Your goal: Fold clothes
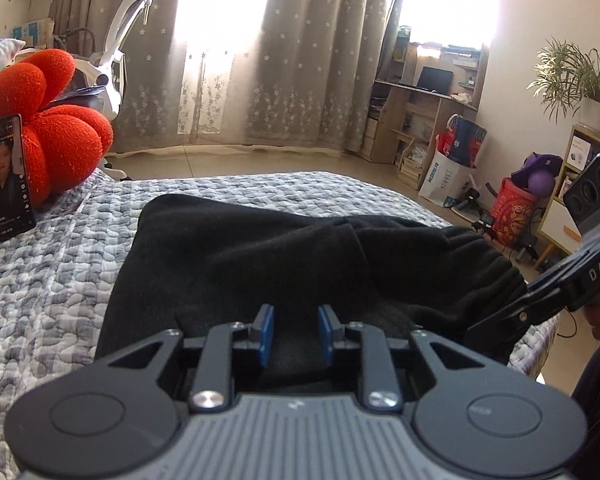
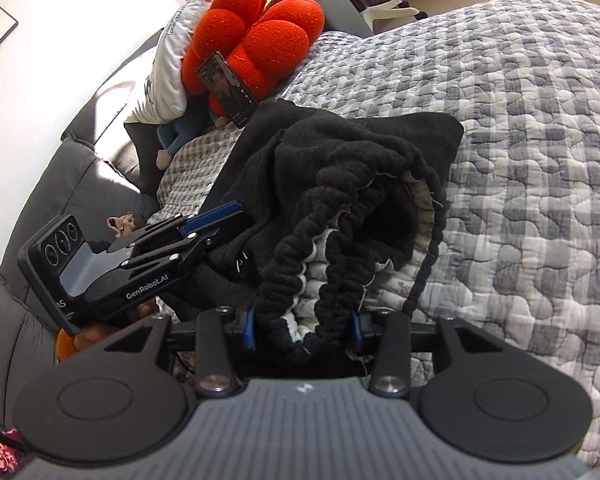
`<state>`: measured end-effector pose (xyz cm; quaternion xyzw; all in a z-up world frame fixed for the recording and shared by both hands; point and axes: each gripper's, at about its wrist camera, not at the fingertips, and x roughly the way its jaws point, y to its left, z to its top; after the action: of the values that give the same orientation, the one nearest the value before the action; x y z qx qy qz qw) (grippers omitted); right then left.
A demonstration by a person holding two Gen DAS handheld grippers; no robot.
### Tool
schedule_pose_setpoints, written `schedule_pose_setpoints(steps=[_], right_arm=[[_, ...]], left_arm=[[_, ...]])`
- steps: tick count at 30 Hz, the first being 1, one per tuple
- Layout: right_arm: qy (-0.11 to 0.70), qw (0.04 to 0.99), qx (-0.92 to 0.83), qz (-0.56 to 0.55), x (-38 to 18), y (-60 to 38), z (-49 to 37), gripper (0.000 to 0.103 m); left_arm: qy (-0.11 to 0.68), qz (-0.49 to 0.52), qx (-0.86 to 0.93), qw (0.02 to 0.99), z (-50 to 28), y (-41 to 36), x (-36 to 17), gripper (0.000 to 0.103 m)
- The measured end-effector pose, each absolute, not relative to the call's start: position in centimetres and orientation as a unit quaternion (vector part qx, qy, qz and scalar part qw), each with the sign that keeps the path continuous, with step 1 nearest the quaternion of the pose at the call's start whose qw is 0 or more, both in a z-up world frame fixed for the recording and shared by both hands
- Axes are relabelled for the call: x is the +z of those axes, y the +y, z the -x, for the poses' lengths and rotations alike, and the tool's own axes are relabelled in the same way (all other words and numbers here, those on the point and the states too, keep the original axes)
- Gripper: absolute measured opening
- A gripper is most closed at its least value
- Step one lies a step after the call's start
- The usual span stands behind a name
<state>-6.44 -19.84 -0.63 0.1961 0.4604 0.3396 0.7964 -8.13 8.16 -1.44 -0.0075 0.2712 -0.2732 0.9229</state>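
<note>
Black fleece trousers (image 1: 280,248) (image 2: 360,152) lie bunched on a grey patchwork quilt (image 1: 40,280) (image 2: 532,168). Their gathered elastic waistband (image 2: 312,256), with pale lining showing, faces the right wrist camera. My right gripper (image 2: 302,330) is open wide, its blue pads on either side of the waistband bunch. My left gripper (image 1: 296,332) (image 2: 240,216) sits at the trousers' side edge. Its blue pads are drawn close, with thick black fabric filling the gap between them. In the left wrist view the right gripper's body reaches in from the right edge.
A red flower-shaped cushion (image 1: 60,120) (image 2: 260,40) has a lit phone (image 1: 8,180) (image 2: 228,88) propped against it near the trousers' far corner. A white pillow (image 2: 172,64) and grey padded upholstery (image 2: 80,176) lie behind. Past the bed stand bags (image 1: 452,168) and a desk (image 1: 420,92).
</note>
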Motion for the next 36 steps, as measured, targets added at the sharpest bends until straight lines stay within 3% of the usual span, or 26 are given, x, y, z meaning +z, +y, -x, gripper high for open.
schedule_pose_setpoints(steps=[3, 9, 17, 19, 22, 28, 36], right_arm=[[0.453, 0.807, 0.339, -0.167, 0.9, -20.6, 6.8, 0.067], [0.417, 0.841, 0.308, -0.151, 2.6, -23.1, 7.4, 0.068], [0.279, 0.909, 0.294, -0.094, 5.3, -22.1, 8.7, 0.068], [0.247, 0.915, 0.311, -0.075, 5.2, -20.6, 8.8, 0.068], [0.217, 0.920, 0.325, -0.022, 4.4, -17.7, 8.6, 0.067], [0.184, 0.915, 0.348, 0.088, 1.7, -12.5, 7.5, 0.054], [0.255, 0.890, 0.340, 0.164, -2.9, -12.1, 6.4, 0.047]], left_arm=[[0.261, 0.025, -0.280, 0.924, 8.4, 8.4, -1.1, 0.024], [0.246, 0.010, -0.314, 0.917, 9.6, 7.5, -0.9, 0.023], [0.247, -0.010, -0.335, 0.909, 11.2, 6.9, -1.6, 0.019], [0.245, -0.016, -0.337, 0.909, 11.6, 6.6, -1.9, 0.010], [0.241, -0.025, -0.338, 0.910, 12.3, 6.2, -2.2, 0.006], [0.232, -0.035, -0.343, 0.910, 12.8, 6.4, -2.3, 0.006], [0.230, -0.039, -0.371, 0.899, 12.9, 7.4, -2.6, 0.008]])
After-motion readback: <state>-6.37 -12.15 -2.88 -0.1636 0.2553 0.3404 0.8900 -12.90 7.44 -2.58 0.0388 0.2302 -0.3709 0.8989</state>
